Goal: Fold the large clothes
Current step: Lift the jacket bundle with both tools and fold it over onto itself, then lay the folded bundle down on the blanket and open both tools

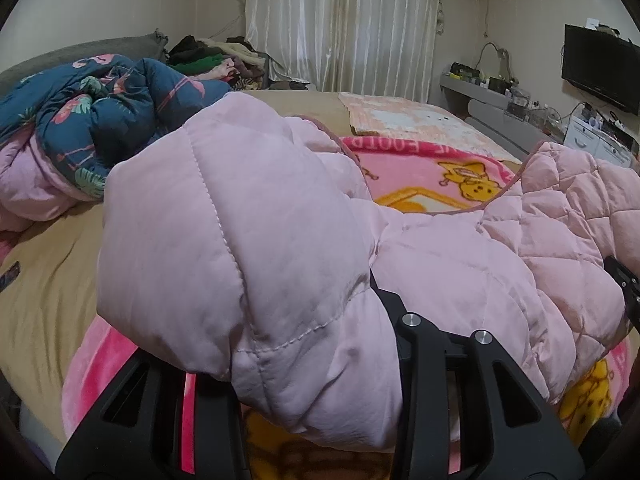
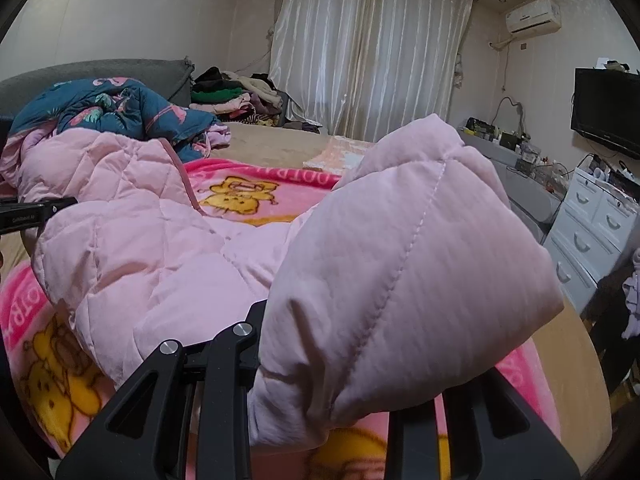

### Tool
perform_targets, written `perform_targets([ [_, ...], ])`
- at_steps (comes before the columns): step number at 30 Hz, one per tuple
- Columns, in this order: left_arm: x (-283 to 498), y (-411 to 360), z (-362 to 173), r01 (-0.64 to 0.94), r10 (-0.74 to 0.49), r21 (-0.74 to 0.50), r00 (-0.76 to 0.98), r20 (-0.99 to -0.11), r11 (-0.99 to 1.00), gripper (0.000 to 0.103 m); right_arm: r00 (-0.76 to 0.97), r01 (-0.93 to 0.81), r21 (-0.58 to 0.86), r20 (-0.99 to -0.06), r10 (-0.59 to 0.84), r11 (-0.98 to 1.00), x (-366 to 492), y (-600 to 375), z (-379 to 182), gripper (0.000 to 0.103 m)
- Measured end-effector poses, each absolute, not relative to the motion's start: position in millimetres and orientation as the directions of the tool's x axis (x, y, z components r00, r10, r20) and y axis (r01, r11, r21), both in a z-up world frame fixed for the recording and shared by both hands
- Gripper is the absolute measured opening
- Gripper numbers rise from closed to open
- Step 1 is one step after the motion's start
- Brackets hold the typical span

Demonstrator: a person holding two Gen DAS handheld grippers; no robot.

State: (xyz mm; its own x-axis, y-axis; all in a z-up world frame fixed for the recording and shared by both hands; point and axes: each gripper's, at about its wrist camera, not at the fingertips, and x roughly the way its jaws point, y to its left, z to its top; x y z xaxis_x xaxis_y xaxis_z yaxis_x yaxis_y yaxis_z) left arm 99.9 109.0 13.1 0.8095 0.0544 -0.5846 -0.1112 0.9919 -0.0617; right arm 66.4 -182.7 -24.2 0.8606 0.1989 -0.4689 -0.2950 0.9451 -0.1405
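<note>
A pale pink quilted padded jacket (image 1: pixel 248 240) lies across a pink cartoon blanket (image 1: pixel 432 176) on the bed. My left gripper (image 1: pixel 320 364) is shut on a puffy fold of the jacket, which bulges over its black fingers (image 1: pixel 420 364) and hides the tips. In the right wrist view my right gripper (image 2: pixel 332 364) is shut on another puffy part of the jacket (image 2: pixel 400 272), lifted a little above the blanket (image 2: pixel 248 196). The jacket's diamond-quilted lining (image 2: pixel 120 168) stretches between them. The left gripper's body shows at the left edge of the right wrist view (image 2: pixel 32 212).
A crumpled dark blue floral duvet (image 1: pixel 100 120) lies at the bed's far left. A clothes pile (image 1: pixel 216 60) sits by the curtain (image 1: pixel 344 24). A folded peach blanket (image 1: pixel 408 120) lies farther back. White drawers (image 2: pixel 592 232), a cluttered shelf and a TV (image 2: pixel 608 108) stand at right.
</note>
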Motion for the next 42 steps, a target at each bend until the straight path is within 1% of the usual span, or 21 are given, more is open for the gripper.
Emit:
perform_targets([
  [11, 77.9, 111.0, -15.8, -0.107, 0.076, -0.015, 0.787, -0.612, 0.994, 0.031, 0.839, -0.269, -0.13, -0.518, 0.166, 0.954, 49.9, -182.0, -49.5, 0.027],
  [17, 74.0, 114.4, -32.3, -0.124, 0.08, -0.025, 0.772, -0.63, 0.992, 0.033, 0.809, -0.223, -0.075, -0.571, 0.142, 0.972, 59.3, -192.8, -64.4, 0.03],
  [19, 72.9, 115.5, -37.1, -0.13, 0.078, -0.035, 0.767, -0.637, 0.991, 0.033, 0.781, -0.186, -0.005, -0.607, 0.145, 0.983, 66.9, -201.5, -72.9, 0.032],
  [21, 71.3, 114.9, -41.1, -0.135, 0.074, -0.047, 0.763, -0.643, 0.99, 0.034, 0.744, -0.135, 0.083, -0.649, 0.157, 0.987, 73.4, -212.6, -83.3, 0.039],
  [22, 70.2, 114.9, -42.8, -0.135, 0.072, -0.049, 0.761, -0.645, 0.99, 0.034, 0.73, -0.117, 0.116, -0.663, 0.165, 0.986, 76.2, -217.0, -87.1, 0.04],
  [24, 68.3, 113.9, -45.4, -0.134, 0.074, -0.045, 0.761, -0.645, 0.99, 0.035, 0.712, -0.08, 0.191, -0.675, 0.19, 0.978, 77.6, -225.6, -92.8, 0.05],
  [25, 67.5, 114.1, -46.4, -0.135, 0.074, -0.045, 0.76, -0.645, 0.99, 0.035, 0.702, -0.059, 0.231, -0.683, 0.205, 0.971, 78.5, -230.2, -95.4, 0.052],
  [26, 66.8, 115.0, -47.5, -0.136, 0.072, -0.049, 0.76, -0.646, 0.99, 0.036, 0.69, -0.035, 0.273, -0.689, 0.221, 0.961, 79.6, -235.5, -98.1, 0.058],
  [27, 66.8, 115.9, -48.2, -0.137, 0.07, -0.052, 0.759, -0.647, 0.989, 0.036, 0.686, -0.024, 0.292, -0.691, 0.229, 0.956, 79.4, -237.4, -98.1, 0.064],
  [28, 66.4, 116.7, -48.7, -0.139, 0.068, -0.059, 0.757, -0.65, 0.989, 0.037, 0.678, -0.005, 0.319, -0.696, 0.237, 0.948, 79.3, -240.5, -99.8, 0.067],
  [30, 65.3, 119.1, -50.3, -0.143, 0.063, -0.07, 0.755, -0.653, 0.987, 0.039, 0.67, 0.02, 0.346, -0.701, 0.244, 0.938, 77.9, -243.0, -100.8, 0.077],
  [31, 64.4, 120.0, -51.3, -0.145, 0.06, -0.076, 0.754, -0.654, 0.987, 0.039, 0.669, 0.028, 0.351, -0.702, 0.244, 0.936, 76.3, -243.6, -100.4, 0.079],
  [33, 63.0, 123.7, -53.5, -0.149, 0.052, -0.093, 0.751, -0.659, 0.985, 0.042, 0.668, 0.04, 0.354, -0.705, 0.239, 0.935, 73.0, -243.5, -100.1, 0.088],
  [36, 62.0, 129.8, -56.0, -0.155, 0.035, -0.121, 0.743, -0.668, 0.981, 0.047, 0.671, 0.052, 0.345, -0.707, 0.223, 0.937, 64.3, -243.2, -97.8, 0.095],
  [38, 59.7, 133.0, -57.5, -0.158, 0.025, -0.138, 0.741, -0.671, 0.978, 0.051, 0.675, 0.054, 0.339, -0.705, 0.215, 0.939, 57.3, -243.7, -96.9, 0.098],
  [42, 52.2, 139.2, -58.6, -0.166, 0.01, -0.167, 0.736, -0.677, 0.972, 0.059, 0.68, 0.055, 0.331, -0.703, 0.207, 0.942, 43.8, -247.1, -98.8, 0.099],
])
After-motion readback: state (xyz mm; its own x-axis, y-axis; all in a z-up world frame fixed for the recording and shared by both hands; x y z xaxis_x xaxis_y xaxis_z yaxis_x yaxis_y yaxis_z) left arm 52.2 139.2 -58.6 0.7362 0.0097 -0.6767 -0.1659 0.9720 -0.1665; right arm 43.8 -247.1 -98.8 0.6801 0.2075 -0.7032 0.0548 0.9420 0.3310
